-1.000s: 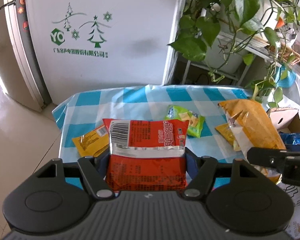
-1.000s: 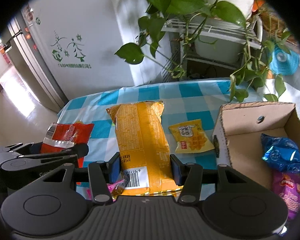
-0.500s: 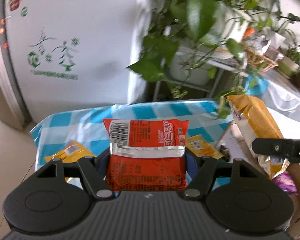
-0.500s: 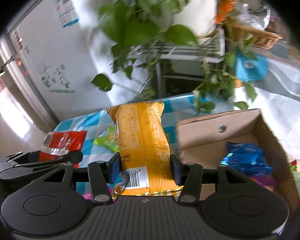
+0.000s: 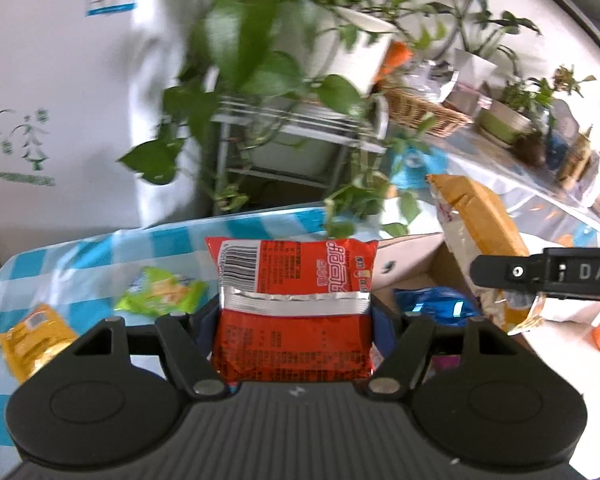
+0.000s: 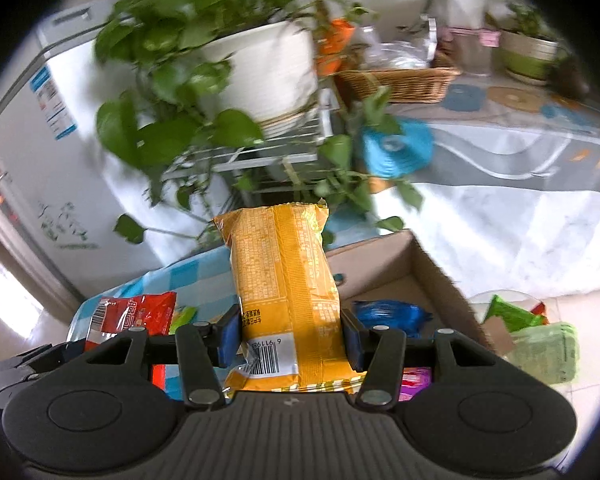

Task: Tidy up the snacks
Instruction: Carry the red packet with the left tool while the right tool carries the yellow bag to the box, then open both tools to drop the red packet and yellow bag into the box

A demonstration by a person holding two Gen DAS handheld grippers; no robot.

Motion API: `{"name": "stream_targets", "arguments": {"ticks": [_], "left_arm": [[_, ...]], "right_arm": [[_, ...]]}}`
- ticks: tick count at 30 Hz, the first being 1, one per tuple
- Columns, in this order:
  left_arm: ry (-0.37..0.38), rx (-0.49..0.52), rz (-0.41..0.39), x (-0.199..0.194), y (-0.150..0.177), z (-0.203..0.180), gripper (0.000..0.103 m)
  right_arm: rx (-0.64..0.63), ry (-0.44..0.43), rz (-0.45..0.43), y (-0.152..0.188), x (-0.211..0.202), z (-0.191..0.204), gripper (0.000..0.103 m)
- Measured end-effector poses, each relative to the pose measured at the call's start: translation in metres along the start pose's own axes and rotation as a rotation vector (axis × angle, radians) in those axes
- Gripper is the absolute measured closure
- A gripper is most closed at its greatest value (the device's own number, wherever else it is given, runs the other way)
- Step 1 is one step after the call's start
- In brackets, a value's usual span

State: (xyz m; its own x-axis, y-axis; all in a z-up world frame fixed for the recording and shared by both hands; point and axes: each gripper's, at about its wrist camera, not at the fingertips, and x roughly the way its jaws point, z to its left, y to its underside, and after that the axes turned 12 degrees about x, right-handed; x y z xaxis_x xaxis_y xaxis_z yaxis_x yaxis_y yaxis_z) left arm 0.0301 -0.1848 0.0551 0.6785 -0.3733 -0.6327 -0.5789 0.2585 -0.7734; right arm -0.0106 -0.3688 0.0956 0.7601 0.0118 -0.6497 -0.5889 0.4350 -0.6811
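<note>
My left gripper is shut on a red snack packet and holds it above the checked tablecloth, beside the cardboard box. My right gripper is shut on a long orange snack bag and holds it over the open cardboard box. The orange bag also shows at the right of the left wrist view. A blue packet and a pink packet lie inside the box. The red packet shows in the right wrist view.
A green packet and a yellow packet lie on the table at the left. A potted trailing plant on a white wire stand hangs behind the table. A white fridge stands at the back left. Green packets lie right of the box.
Both grippers have swung to the right with their packets, from over the table to the cardboard box. The small yellow packet by the box has gone out of view.
</note>
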Motion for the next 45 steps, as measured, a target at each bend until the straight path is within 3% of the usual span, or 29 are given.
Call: {"name": "stream_targets", "arguments": {"ticks": [20,23,34,37,39,45], "left_arm": [[0.149,0.079,0.046,0.037,-0.004,-0.09,0.03],[0.168,0.093,0.048,0.038,-0.003,-0.096,0.02],[0.132,0.096,0.037,0.026,-0.004,-0.083,0.017],[0.118,0.1,0.047,0.024,-0.002,-0.078,0.017],[0.114,0.091,0.054,0.023,0.0,-0.073,0.017],[0.102,0.075,0.067,0.019,0.005,-0.061,0.017]], "right_arm": [[0.096,0.031,-0.04,-0.011,-0.017,-0.04,0.046],[0.099,0.031,-0.037,-0.012,-0.014,-0.04,0.046],[0.134,0.026,-0.005,-0.013,-0.003,-0.043,0.046],[0.158,0.017,-0.01,-0.013,0.0,-0.043,0.041],[0.179,0.003,-0.013,-0.014,0.0,-0.044,0.03],[0.183,-0.008,-0.016,-0.014,0.0,-0.041,0.028]]}}
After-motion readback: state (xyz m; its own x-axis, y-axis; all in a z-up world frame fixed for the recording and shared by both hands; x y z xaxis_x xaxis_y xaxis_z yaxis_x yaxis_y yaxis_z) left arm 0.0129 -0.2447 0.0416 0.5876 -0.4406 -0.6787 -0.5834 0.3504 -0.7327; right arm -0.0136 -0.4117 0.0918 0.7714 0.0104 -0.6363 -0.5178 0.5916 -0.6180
